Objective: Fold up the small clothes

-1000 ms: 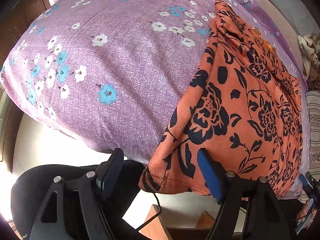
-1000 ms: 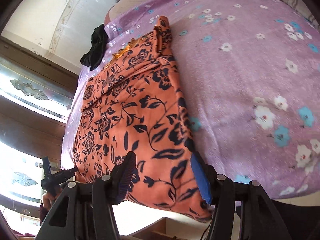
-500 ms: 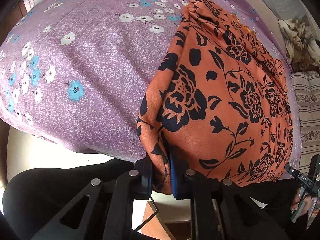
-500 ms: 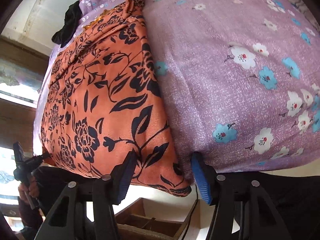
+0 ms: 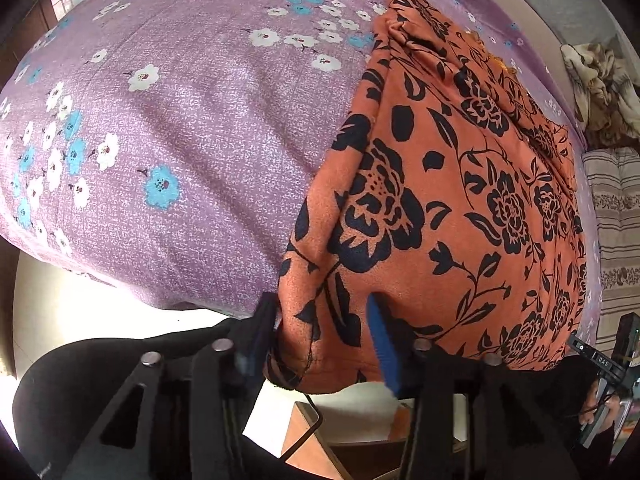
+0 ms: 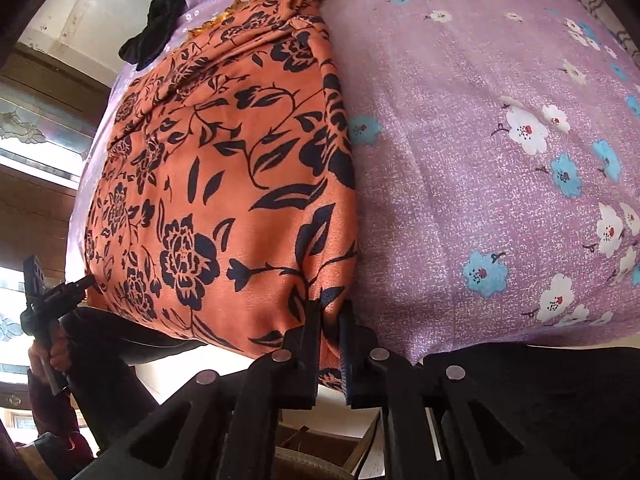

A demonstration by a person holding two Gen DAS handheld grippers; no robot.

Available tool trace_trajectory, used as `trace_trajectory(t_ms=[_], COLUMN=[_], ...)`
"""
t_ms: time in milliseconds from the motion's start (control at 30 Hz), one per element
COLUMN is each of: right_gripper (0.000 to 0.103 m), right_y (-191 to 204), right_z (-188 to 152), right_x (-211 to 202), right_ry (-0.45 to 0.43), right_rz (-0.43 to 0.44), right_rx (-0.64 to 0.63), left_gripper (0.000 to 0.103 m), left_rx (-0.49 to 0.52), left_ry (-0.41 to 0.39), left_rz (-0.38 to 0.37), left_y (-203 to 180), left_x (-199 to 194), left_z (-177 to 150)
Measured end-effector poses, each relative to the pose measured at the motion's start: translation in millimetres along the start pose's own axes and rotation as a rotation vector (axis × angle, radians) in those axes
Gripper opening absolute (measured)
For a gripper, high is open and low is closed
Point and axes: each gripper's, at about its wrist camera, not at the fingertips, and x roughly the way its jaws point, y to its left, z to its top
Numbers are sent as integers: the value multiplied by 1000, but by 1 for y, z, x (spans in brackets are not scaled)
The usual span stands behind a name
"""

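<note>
Orange black-flowered cloth (image 5: 460, 184) lies flat on the purple floral bedspread (image 5: 192, 140), near hem overhanging. Right gripper (image 6: 330, 344) is clenched on its corner; left gripper (image 5: 320, 332) is opening, hem between its jaws. Risk: that corner slips loose, folding crooked. Black garment (image 6: 156, 28) sits clear beyond.
</note>
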Motion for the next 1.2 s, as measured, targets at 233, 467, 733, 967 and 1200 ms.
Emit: trace_trajectory(t_ms=[233, 467, 733, 967, 1200], right_gripper=[7, 6, 10, 26, 66], right_y=[21, 28, 10, -7, -13], right_z=[0, 46, 116, 63, 26], right_x=[-24, -93, -113, -55, -14], right_ry=[-79, -282, -359, -106, -48], right_rz=[112, 299, 217, 154, 110], right_rx=[-98, -38, 71, 120, 196], left_gripper=[9, 9, 9, 9, 9], left_rx=[27, 16, 38, -12, -10], left_ry=[-41, -154, -235, -211, -226], left_rz=[-52, -300, -306, -299, -296], left_y=[-16, -27, -40, -15, -14], left_x=[-12, -71, -84, -73, -84], left_z=[1, 55, 111, 86, 71])
